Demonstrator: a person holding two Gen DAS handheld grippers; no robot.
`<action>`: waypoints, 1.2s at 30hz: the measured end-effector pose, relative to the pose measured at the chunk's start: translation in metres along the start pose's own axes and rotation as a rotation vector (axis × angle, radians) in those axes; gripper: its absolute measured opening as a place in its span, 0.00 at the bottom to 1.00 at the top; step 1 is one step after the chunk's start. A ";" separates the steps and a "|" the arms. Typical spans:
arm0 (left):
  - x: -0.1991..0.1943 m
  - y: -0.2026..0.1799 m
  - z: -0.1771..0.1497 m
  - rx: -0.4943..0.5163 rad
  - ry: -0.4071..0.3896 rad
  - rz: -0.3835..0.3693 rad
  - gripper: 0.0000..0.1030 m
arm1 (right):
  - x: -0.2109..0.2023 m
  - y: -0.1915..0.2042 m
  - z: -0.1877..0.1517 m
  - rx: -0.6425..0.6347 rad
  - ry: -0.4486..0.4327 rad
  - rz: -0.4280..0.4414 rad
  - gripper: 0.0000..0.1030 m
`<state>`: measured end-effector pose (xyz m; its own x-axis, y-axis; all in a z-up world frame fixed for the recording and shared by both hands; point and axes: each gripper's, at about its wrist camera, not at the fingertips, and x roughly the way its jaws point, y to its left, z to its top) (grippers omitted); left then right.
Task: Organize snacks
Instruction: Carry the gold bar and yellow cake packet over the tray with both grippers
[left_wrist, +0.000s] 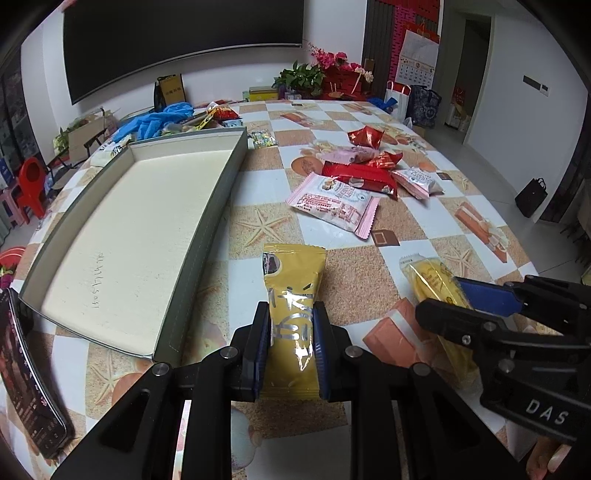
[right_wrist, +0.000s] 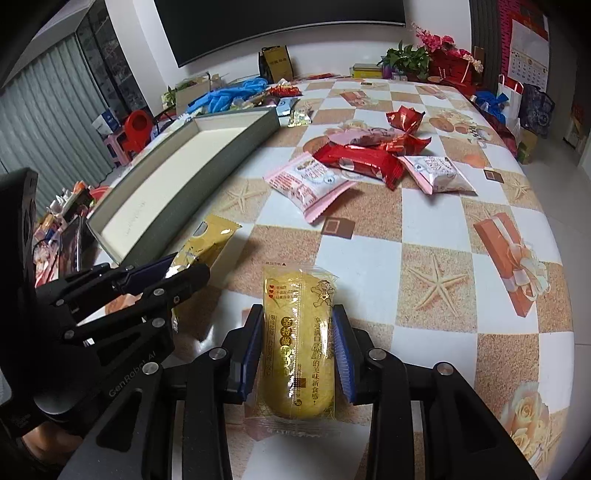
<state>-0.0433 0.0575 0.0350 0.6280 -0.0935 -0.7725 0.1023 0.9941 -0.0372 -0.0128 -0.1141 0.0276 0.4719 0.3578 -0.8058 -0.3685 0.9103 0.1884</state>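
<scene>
Two snacks pinched over the table

Left gripper clamps a gold packet; right gripper squeezes a yellow cake pack, apparently lifted; box upper left.

Both views are being lit evenly by soft, diffuse room light. Straight lines are being bent outward by fisheye distortion, and the corners are being darkened by vignetting. Glare is being thrown off the gold foil snack packet and the glossy checkered tablecloth. Faint shadows are being cast toward six o'clock, and far clutter at twelve o'clock is being softened.
</scene>
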 end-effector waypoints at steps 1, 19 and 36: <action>-0.001 0.001 0.000 -0.002 -0.006 -0.007 0.23 | -0.001 0.001 0.002 0.000 -0.006 0.002 0.36; 0.009 0.008 0.009 -0.029 0.013 -0.015 0.23 | -0.005 -0.003 0.019 0.024 -0.049 0.012 0.36; 0.037 -0.008 0.009 0.044 0.016 0.019 0.23 | 0.031 -0.024 0.015 0.010 -0.044 -0.107 0.36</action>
<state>-0.0137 0.0455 0.0127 0.6176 -0.0734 -0.7830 0.1246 0.9922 0.0053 0.0230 -0.1218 0.0060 0.5430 0.2672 -0.7961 -0.3059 0.9458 0.1087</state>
